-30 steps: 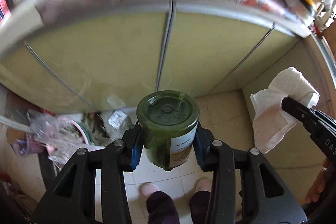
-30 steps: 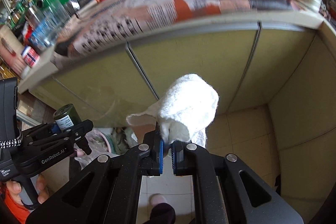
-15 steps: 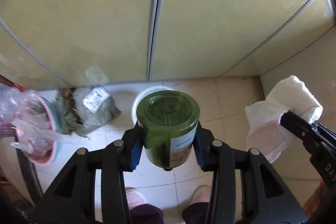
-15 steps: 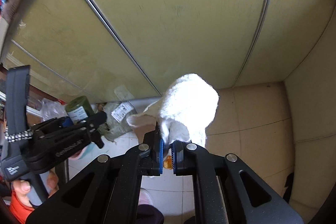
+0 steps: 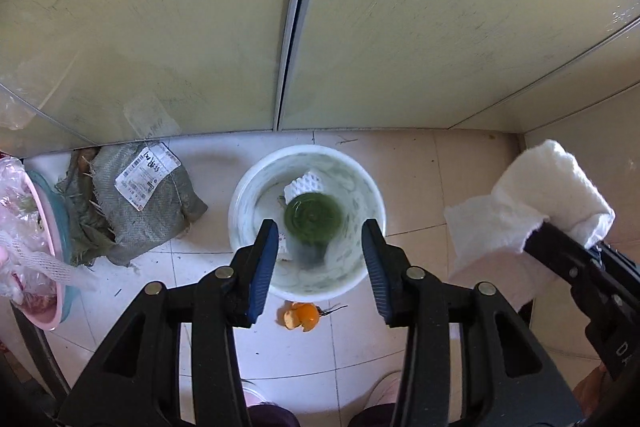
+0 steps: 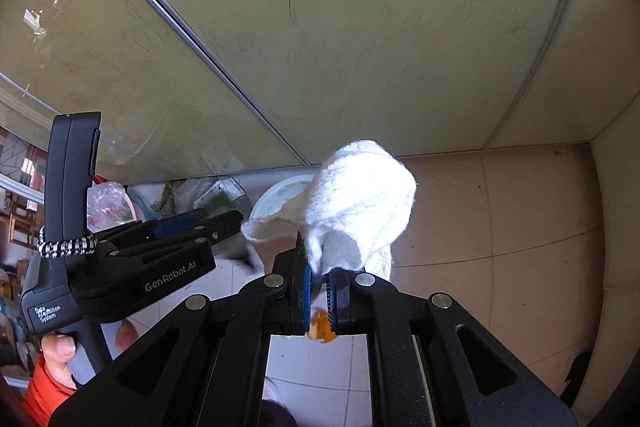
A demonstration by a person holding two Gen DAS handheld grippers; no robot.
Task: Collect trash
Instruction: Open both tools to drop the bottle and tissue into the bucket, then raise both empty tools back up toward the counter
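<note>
Two grippers hang over the round white plastic bin (image 5: 256, 187). The left gripper (image 5: 318, 259) has just opened; its jaws stand apart, and the dark green jar (image 5: 314, 217) drops inside. At three o'clock, the right gripper (image 6: 319, 285) pinches the fluffy white paper towel (image 6: 360, 211), ready to drop next.

Dark green round-lidded jar (image 5: 313, 217): motion-blurred – label unreadable.
White round plastic bucket (image 6: 276, 201): mostly hidden behind crumpled white paper towel (image 6: 360, 199).
Pink plastic basin (image 5: 44, 307): cut off at left edge.
Orange peel scrap (image 6: 320, 327): partly covered.
</note>
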